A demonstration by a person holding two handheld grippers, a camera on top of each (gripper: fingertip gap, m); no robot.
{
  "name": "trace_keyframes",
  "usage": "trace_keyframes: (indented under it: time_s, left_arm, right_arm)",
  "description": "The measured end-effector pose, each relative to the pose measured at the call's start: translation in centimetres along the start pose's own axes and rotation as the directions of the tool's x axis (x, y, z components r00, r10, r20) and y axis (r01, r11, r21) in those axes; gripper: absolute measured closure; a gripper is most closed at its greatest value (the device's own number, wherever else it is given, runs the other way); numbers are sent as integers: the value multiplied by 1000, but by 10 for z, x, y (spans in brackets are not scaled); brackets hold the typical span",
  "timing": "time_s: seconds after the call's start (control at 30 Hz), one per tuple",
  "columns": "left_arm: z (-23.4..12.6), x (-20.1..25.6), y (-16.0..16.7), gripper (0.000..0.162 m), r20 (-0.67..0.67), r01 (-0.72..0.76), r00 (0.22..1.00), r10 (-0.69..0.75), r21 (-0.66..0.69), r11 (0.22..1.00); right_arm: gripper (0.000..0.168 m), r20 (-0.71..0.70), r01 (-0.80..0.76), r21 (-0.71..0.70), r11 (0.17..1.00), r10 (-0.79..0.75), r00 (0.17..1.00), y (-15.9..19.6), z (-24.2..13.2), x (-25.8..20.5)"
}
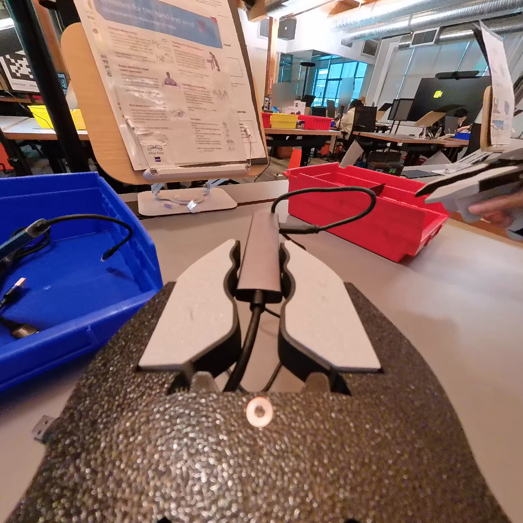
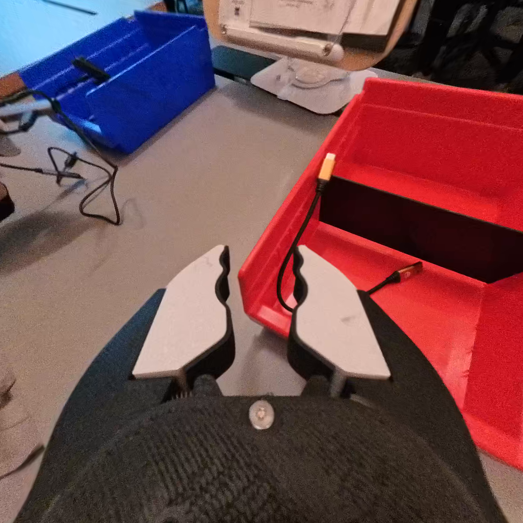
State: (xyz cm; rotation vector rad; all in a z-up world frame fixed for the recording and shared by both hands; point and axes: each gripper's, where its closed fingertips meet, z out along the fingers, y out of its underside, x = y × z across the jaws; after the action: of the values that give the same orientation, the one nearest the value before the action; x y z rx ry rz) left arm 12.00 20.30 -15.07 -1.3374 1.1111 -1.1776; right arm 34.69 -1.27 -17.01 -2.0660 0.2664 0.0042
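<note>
The left gripper (image 1: 259,256) clamps a grey hub (image 1: 261,254), the right gripper (image 2: 261,268) is apart; the dangling cable (image 1: 246,342) may snag.

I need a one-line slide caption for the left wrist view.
Left gripper clamps a grey USB hub above the table, between blue bin and red bin.

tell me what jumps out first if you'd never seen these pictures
The left hand-held gripper is shut on a slim grey hub, its black cable trailing back between the fingers and another cable looping off its far end toward the red bin. The right hand-held gripper is open and empty at the red bin's near corner, beside a cable with an orange plug. A blue bin with more cables sits to the left.
</note>
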Motion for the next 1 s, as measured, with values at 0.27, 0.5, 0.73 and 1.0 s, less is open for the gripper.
trace_keyframes:
  time_s: [0.27,0.5,0.73,1.0]
  left_arm:
    - [1,8,-1,136,-21,-6,1000,6,2,1000]
    - [3,16,0,136,-37,-12,999,12,0,1000]
    - [4,17,1,136,-34,-20,999,20,-1,1000]
    - [8,26,8,136,-60,-61,996,61,1,998]
  right_arm:
    - [156,-255,68,-64,996,-82,963,17,32,-5]
    - [162,-574,-23,188,982,129,809,-5,62,22]
    - [159,-546,-46,238,970,172,820,-22,85,48]
    - [131,-34,16,411,911,-2,999,-55,50,-117]
